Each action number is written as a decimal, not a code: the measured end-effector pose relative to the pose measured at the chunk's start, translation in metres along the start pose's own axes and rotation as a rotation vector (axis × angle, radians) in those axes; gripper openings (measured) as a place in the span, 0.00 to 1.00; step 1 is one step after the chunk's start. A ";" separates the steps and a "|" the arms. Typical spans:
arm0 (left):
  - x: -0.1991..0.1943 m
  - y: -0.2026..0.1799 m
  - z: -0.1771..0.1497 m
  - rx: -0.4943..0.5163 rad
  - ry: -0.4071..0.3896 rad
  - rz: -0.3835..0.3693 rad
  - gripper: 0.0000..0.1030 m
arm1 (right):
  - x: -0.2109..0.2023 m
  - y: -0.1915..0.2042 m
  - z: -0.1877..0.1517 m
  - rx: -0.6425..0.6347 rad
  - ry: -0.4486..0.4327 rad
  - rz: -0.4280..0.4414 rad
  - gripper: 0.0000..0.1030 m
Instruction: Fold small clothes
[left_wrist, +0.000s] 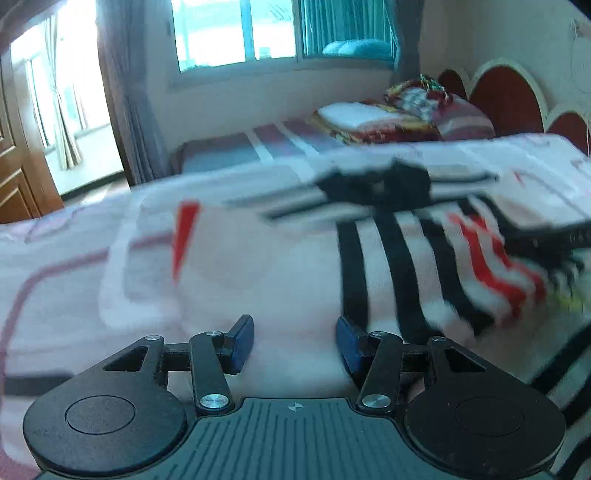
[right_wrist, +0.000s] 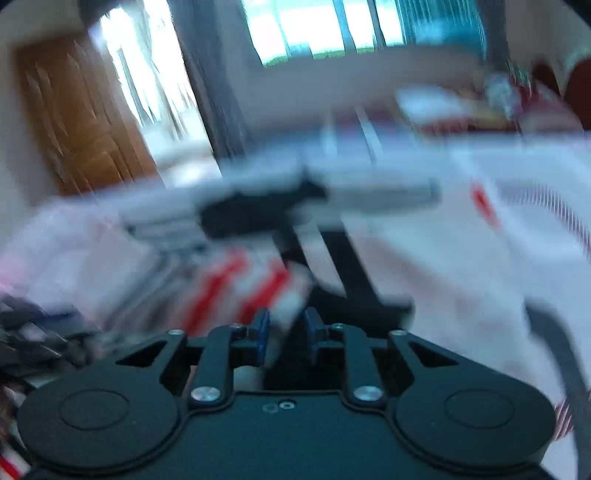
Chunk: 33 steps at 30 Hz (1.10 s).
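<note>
A small white garment (left_wrist: 266, 266) with black stripes, red stripes and a black collar lies spread on the bed. My left gripper (left_wrist: 294, 343) is open just above the white cloth, nothing between its blue pads (left_wrist: 242, 341). In the blurred right wrist view, my right gripper (right_wrist: 286, 338) is shut on a striped red-and-white fold of the same garment (right_wrist: 291, 295); the black stripes (right_wrist: 347, 266) run away from it.
The pink and white bedsheet (left_wrist: 48, 266) lies under the garment. Folded blankets and pillows (left_wrist: 402, 114) sit at the head of the bed by the red headboard (left_wrist: 506, 99). A wooden door (right_wrist: 81, 118) and windows stand behind. Dark clothing (right_wrist: 26, 339) lies at the right view's left edge.
</note>
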<state>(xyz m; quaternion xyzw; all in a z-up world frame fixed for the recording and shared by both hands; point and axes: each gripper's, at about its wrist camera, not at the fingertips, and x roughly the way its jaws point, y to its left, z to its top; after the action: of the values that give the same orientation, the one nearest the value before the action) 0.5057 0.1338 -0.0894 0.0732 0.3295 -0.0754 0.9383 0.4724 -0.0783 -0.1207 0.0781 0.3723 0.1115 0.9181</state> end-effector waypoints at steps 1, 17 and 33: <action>-0.002 0.006 0.007 -0.015 -0.036 -0.002 0.49 | -0.002 0.003 0.005 -0.011 -0.004 -0.003 0.18; 0.060 0.057 0.034 -0.077 -0.026 0.136 0.86 | 0.035 0.018 0.038 0.048 -0.070 0.025 0.24; 0.030 0.021 0.025 -0.009 -0.096 0.003 0.92 | 0.012 0.014 0.040 -0.015 -0.126 0.002 0.25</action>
<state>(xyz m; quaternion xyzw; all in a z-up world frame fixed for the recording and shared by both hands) 0.5477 0.1466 -0.0870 0.0659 0.2843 -0.0759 0.9534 0.5071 -0.0644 -0.0970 0.0785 0.3129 0.1101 0.9401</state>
